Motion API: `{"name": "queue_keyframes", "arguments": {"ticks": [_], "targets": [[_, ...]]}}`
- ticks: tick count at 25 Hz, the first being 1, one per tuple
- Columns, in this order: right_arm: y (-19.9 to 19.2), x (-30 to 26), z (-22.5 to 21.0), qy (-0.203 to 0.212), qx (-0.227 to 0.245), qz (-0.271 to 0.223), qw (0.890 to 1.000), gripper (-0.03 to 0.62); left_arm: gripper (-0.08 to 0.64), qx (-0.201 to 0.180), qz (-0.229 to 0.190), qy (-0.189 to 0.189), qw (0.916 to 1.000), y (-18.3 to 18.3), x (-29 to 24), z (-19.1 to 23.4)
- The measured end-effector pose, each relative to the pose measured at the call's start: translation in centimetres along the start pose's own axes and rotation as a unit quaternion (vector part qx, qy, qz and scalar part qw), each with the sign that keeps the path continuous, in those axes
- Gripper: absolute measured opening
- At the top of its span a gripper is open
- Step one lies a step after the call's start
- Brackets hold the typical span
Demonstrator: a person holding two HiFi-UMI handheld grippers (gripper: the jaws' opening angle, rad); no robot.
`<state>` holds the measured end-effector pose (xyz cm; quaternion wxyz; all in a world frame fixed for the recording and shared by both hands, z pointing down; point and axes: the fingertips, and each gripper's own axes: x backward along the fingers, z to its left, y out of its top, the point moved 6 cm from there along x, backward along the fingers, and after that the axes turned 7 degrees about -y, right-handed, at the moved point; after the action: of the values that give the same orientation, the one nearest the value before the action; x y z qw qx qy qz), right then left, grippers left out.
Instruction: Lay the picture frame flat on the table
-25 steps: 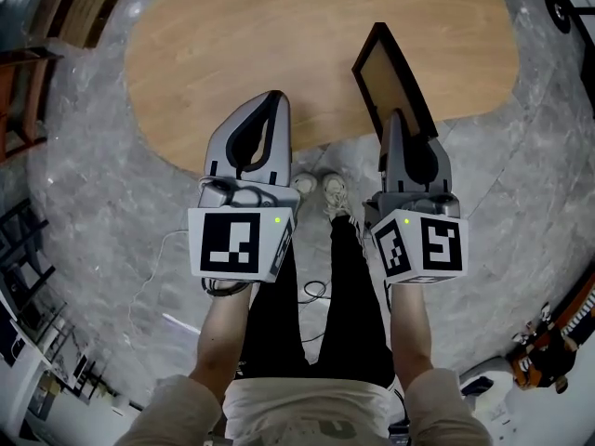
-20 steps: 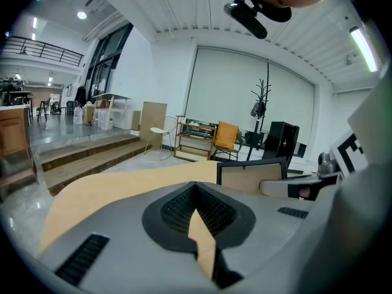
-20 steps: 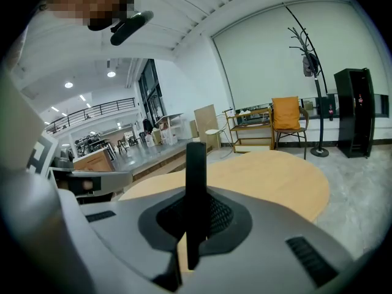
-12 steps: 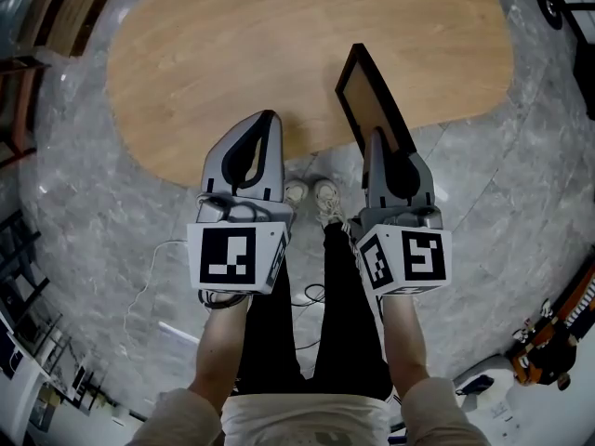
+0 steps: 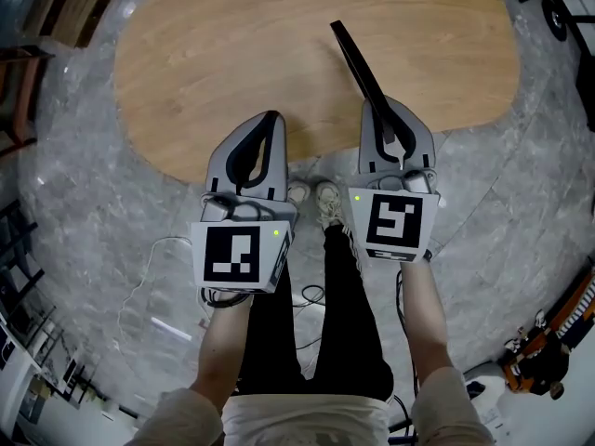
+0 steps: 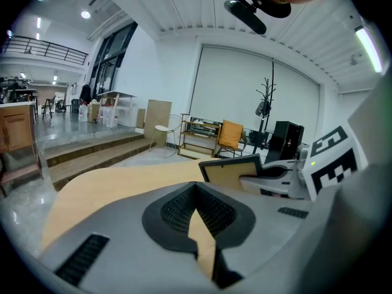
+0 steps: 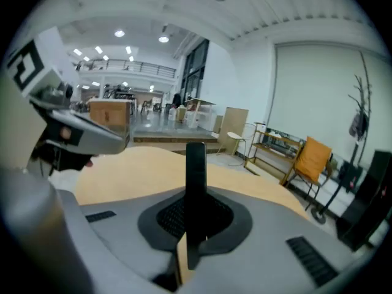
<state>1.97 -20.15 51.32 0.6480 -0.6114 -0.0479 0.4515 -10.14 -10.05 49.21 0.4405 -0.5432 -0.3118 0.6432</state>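
A black picture frame [image 5: 358, 68] with a tan panel is held over the near edge of the oval wooden table [image 5: 232, 54]. The head view shows it edge-on, as a thin dark strip slanting up and left. My right gripper [image 5: 382, 111] is shut on its lower end. In the right gripper view the frame [image 7: 196, 176] rises straight up between the jaws. My left gripper [image 5: 271, 119] hovers to the left at the table's near edge, shut and empty. From the left gripper view the frame's tan face [image 6: 236, 171] and the right gripper [image 6: 275, 179] sit to the right.
The person's legs and white shoes [image 5: 316, 193] stand on the grey marble floor just below the table edge. A thin cable [image 5: 158, 249] lies on the floor at the left. An orange chair [image 7: 312, 158] and shelving stand beyond the table.
My right gripper has twisted and moved slightly left, turning the frame from face-visible to edge-on and carrying it further over the table. The left gripper has stayed almost in place.
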Motion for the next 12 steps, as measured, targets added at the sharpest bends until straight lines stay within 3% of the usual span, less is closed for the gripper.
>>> {"name": "queue_keyframes", "arguments": {"ticks": [3,6,9,12], "targets": [[-0.1,-2.4,0.9,0.008,0.123,-0.002,0.992,0.017,0.009,0.002,0.002,0.008,1.0000,-0.4,0.5,0.5],[-0.6,-4.5,2.2,0.017,0.255,-0.003,0.967,0.017,0.009,0.005,0.003,0.015,0.9999,-0.8,0.9,1.1],[-1.5,-6.2,3.6,0.021,0.380,0.000,0.925,0.017,0.009,0.007,0.003,0.019,0.9998,-0.9,1.2,1.6],[-3.0,-7.5,4.7,0.019,0.493,-0.003,0.870,0.017,0.009,0.005,0.005,0.023,0.9997,-1.0,1.4,1.8]]}}
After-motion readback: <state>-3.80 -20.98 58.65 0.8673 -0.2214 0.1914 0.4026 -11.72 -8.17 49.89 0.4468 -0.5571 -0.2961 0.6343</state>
